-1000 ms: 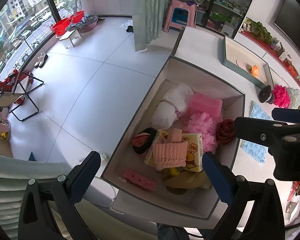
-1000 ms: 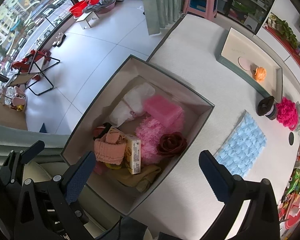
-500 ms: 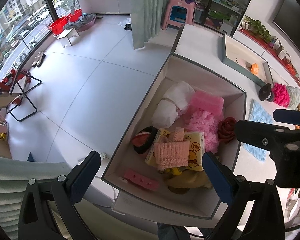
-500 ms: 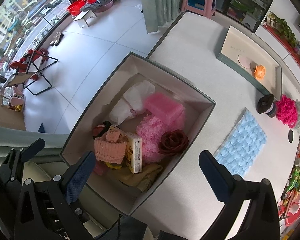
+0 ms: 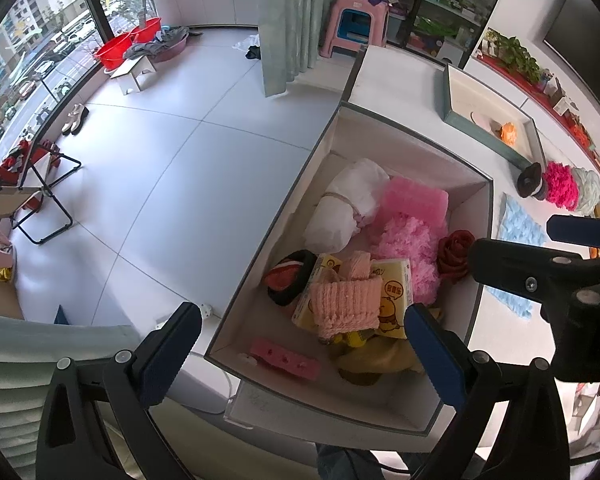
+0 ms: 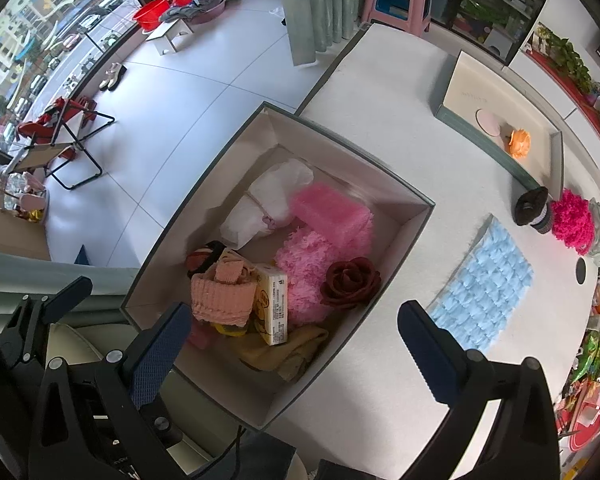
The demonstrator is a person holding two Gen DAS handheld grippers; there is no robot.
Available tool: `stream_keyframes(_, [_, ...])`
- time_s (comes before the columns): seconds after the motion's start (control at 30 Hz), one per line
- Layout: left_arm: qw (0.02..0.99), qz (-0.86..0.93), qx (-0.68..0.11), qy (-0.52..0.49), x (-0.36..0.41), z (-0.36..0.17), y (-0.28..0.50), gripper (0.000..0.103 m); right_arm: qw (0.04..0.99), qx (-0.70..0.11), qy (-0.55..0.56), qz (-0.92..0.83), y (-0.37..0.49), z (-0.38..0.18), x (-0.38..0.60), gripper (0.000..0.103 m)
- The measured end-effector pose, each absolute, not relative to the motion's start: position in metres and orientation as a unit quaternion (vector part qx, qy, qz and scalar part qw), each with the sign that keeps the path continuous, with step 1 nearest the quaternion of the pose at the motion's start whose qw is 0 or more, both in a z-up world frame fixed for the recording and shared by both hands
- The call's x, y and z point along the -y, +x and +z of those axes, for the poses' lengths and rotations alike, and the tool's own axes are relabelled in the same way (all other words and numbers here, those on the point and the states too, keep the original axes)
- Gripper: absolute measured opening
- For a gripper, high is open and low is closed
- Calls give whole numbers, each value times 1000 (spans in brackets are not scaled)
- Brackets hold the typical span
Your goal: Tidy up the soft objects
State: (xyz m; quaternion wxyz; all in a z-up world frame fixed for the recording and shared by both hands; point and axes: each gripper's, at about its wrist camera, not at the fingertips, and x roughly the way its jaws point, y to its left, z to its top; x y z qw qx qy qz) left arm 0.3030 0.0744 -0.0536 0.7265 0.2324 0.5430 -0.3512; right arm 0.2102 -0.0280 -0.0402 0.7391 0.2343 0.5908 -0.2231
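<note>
I hold both grippers, left (image 5: 302,338) and right (image 6: 294,338), spread wide and empty above the box (image 6: 414,216); the blue cloth (image 6: 486,292) lies just beside it.

the box (image 6: 414,216) sits at the table's (image 6: 388,92) near left edge, floor to its left; inside, the wrapped bundle (image 6: 268,204) lies at the far end, the rose (image 6: 350,282) against the right wall, the knitted piece (image 6: 220,300) on the tissue pack (image 6: 274,304) nearer; right of the box lies the quilted mat (image 6: 484,292); beyond it, the tray (image 6: 500,120).
</note>
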Motion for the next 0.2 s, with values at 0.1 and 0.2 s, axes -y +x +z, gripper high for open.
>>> stream_keyframes(0.1, [724,-353,-545,232,-75,-56,304,102,739,-591,234,-224,211,-40,27,103])
stream_keyframes(0.2, [724,-356,-546,224,-77,-56,305,102,737,-592,233,-227,211,-40,24,103])
